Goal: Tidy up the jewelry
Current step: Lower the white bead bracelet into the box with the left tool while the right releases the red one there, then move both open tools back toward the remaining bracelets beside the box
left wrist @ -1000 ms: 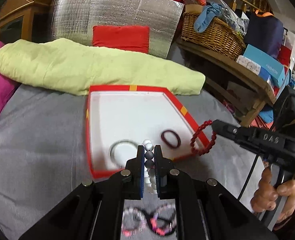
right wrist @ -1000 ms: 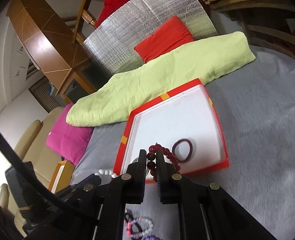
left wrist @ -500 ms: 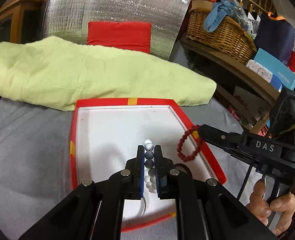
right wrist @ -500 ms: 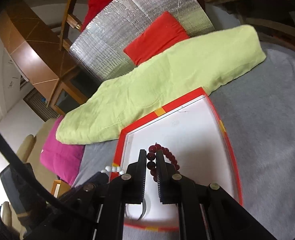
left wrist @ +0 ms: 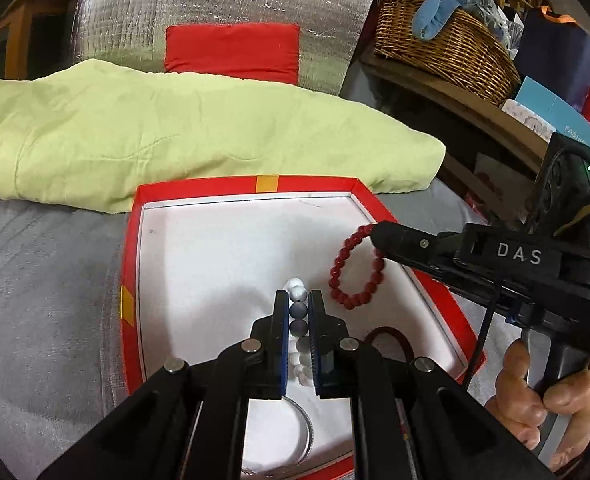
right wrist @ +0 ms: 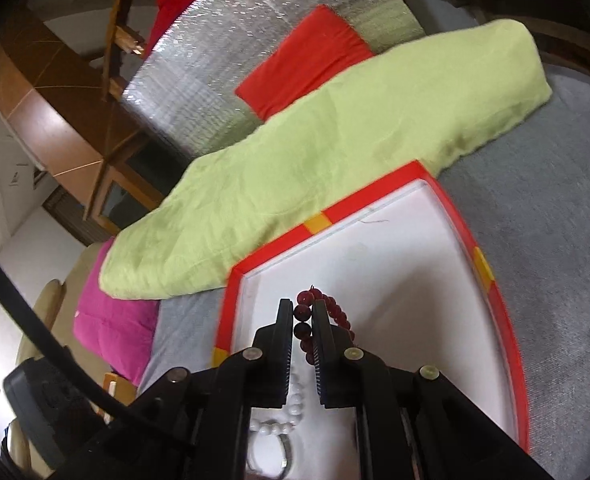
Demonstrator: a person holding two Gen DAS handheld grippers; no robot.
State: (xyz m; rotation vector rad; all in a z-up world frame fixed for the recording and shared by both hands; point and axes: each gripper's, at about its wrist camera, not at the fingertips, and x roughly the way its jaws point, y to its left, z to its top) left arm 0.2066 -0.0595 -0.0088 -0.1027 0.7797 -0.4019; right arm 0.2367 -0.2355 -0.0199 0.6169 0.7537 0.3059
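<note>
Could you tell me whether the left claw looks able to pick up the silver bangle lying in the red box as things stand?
Probably not yet: the left claw is shut on the white and grey bead bracelet, so it is occupied. The silver bangle lies in the red box beneath it, otherwise unobstructed.

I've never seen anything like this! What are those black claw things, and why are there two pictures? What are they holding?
They are grabbers, each held in a person's hand, with a small camera looking along its two fingers. One picture comes from each. The left gripper is shut on a white and grey bead bracelet. The right gripper is shut on a dark red bead bracelet. Both hang over a red box with a white floor, on a grey cover. A silver bangle and a dark red ring lie inside.
</note>
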